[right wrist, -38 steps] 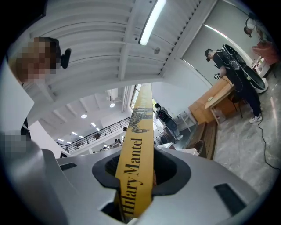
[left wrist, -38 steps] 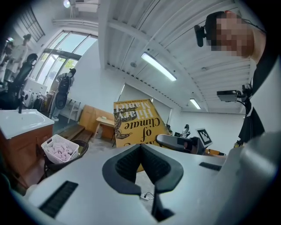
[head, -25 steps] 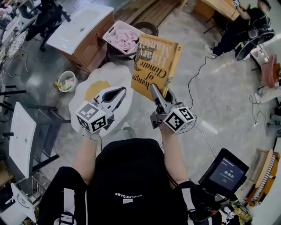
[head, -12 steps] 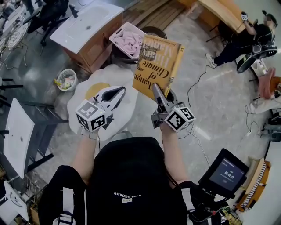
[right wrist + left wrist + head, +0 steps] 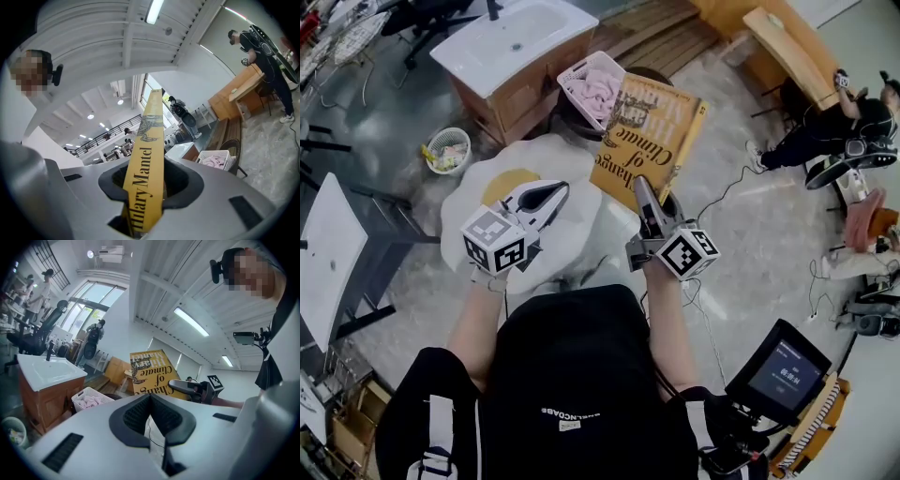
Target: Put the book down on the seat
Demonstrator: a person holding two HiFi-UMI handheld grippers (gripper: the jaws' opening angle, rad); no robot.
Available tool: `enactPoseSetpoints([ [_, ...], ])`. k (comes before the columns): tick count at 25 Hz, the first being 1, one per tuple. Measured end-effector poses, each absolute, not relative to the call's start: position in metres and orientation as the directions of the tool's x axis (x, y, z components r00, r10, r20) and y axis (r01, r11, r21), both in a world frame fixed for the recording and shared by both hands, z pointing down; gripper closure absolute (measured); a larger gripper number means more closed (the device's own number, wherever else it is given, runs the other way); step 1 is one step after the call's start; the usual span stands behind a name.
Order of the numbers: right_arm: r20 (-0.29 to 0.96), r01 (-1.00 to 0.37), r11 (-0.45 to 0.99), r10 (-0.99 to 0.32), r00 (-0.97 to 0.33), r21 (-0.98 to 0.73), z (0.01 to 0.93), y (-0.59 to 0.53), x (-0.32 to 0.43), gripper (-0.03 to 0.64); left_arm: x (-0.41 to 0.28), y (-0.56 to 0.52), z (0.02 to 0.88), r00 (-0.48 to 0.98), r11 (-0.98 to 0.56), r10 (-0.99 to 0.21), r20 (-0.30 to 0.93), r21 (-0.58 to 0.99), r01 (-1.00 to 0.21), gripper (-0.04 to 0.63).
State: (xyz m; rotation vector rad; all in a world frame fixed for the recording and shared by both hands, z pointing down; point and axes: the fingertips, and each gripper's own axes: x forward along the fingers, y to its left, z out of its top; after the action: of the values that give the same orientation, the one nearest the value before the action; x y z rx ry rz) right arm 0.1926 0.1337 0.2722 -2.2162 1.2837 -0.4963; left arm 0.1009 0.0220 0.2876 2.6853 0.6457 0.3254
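Observation:
A yellow hardback book (image 5: 645, 139) stands up in the air, front cover facing me, with my right gripper (image 5: 641, 187) shut on its lower edge. Its spine (image 5: 144, 180) runs between the jaws in the right gripper view. The seat (image 5: 572, 161) is a white fried-egg-shaped cushion with a yellow yolk, low down below and left of the book. My left gripper (image 5: 555, 193) hovers over the seat, shut and holding nothing. From the left gripper view the book (image 5: 151, 377) and the right gripper (image 5: 188, 388) show to the right of its jaws.
A white basket of pink cloth (image 5: 592, 84) sits just beyond the seat, next to a white sink on a wooden cabinet (image 5: 517, 36). A small bin (image 5: 448, 150) stands left of the seat. A cable (image 5: 724, 186) lies on the floor; a seated person (image 5: 825, 131) is far right.
The view has slid, so the seat now lies closer beneath both grippers. The book stays clamped in the right gripper, leaning slightly more to the right. The left gripper keeps its pose.

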Motion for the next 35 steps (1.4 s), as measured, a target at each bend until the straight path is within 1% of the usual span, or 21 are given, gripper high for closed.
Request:
enactPoseSetpoints([
  [6,0.06,-0.709,-0.379,-0.901,0.431,-0.594,0.275,0.122,0.185,0.457,0.084,0.01,0.293,0.901,-0.859,0.409,0.144,0.394,0.327,0.581],
  [11,0.075,-0.715,-0.34,-0.924,0.375,-0.61,0.289,0.106,0.209,0.457,0.094,-0.001,0.304,0.922,-0.879,0.351,0.162,0.397,0.265,0.581],
  [15,0.13,-0.72,-0.314,-0.945,0.301,-0.618,0.307,0.068,0.246,0.457,0.121,-0.032,0.317,0.942,-0.888,0.278,0.187,0.425,0.178,0.581],
  [19,0.17,-0.703,-0.295,-0.955,0.245,-0.647,0.329,0.042,0.264,0.457,0.128,-0.057,0.332,0.956,-0.887,0.201,0.212,0.453,0.087,0.581],
  [28,0.259,-0.644,-0.261,-0.961,0.1,-0.719,0.386,-0.003,0.277,0.457,0.118,-0.085,0.367,0.96,-0.854,0.062,0.273,0.512,-0.09,0.581],
  [35,0.38,-0.594,-0.303,-0.925,-0.005,-0.745,0.45,-0.02,0.273,0.457,0.101,-0.097,0.401,0.943,-0.827,-0.034,0.331,0.52,-0.213,0.581],
])
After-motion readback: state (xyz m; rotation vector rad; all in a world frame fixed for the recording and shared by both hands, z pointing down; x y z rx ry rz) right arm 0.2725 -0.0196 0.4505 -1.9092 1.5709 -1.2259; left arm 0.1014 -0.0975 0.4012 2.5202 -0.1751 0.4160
